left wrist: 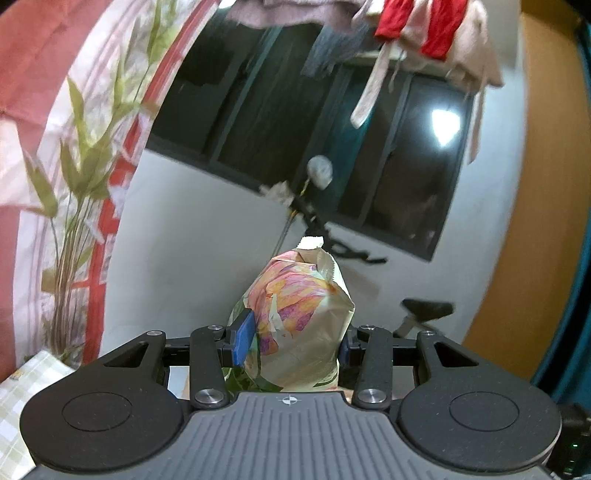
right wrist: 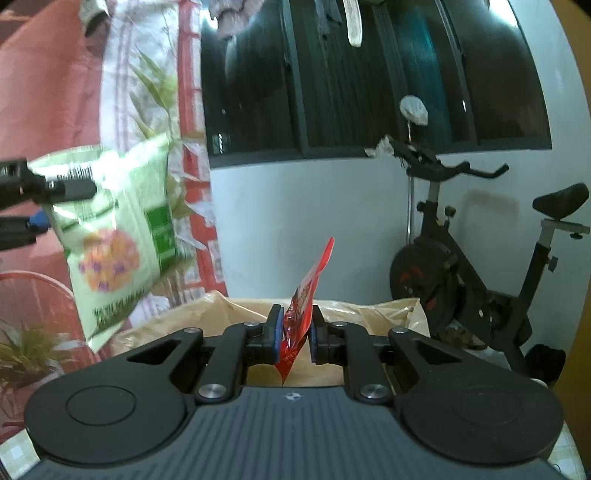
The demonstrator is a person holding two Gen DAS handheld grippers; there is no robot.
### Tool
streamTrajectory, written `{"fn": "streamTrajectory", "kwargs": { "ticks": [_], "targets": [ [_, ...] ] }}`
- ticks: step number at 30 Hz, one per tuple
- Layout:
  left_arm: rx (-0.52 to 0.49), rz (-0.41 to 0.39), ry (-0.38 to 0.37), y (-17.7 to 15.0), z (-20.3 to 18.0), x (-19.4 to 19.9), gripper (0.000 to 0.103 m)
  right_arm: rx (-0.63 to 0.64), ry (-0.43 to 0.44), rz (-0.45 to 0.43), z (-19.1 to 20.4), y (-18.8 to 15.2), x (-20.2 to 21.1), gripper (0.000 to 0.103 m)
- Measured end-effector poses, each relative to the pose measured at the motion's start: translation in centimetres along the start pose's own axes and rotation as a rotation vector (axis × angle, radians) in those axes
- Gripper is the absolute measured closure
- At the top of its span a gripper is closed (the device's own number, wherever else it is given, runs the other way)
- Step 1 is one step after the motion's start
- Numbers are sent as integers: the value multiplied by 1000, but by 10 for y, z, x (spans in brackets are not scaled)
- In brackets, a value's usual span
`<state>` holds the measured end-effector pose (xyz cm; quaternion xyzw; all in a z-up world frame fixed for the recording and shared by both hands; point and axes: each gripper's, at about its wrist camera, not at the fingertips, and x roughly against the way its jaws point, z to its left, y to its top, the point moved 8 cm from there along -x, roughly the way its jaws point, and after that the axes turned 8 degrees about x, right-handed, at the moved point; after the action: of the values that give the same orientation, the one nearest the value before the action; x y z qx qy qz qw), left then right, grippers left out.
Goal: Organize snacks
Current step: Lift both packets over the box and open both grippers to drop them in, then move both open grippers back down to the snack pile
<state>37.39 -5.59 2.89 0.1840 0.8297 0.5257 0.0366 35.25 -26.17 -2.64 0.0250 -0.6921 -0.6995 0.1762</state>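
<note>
My left gripper [left wrist: 291, 341] is shut on a pale green snack bag [left wrist: 295, 317] printed with pink and orange flowers, held up in the air with its top edge pointing away from me. The same bag [right wrist: 114, 240] hangs at the left of the right wrist view, with the left gripper's fingers [right wrist: 74, 188] on it. My right gripper [right wrist: 295, 336] is shut on a thin red snack packet [right wrist: 306, 299], which stands up between the blue pads. Just beyond and below it is an open brown cardboard box [right wrist: 369, 314].
An exercise bike [right wrist: 480, 266] stands by the white wall at the right. A dark window [right wrist: 369, 74] is behind, with clothes [left wrist: 406, 29] hanging above. A red and white curtain [left wrist: 74, 147] with leaf print is at the left. A checked cloth [left wrist: 22, 398] shows at the lower left.
</note>
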Motion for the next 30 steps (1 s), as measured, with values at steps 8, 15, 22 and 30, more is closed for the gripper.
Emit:
{"fn": "streamTrajectory", "kwargs": {
  "ticks": [8,15,22,30],
  "targets": [
    [30,55,27,-19,17,-35,56,-28,-36,129,-14,-29,-37,88],
    [8,72,96,-28,33,-48,54,-52,-42,169,-20,-41,-39,87],
    [-5,114,124,-31,40,-45,33,-46,-38,178,-17,-40,-33,74],
    [-70,156,147,-32,46,-11,33,-76,-16,161,-12,-34,-12,74]
  ]
}}
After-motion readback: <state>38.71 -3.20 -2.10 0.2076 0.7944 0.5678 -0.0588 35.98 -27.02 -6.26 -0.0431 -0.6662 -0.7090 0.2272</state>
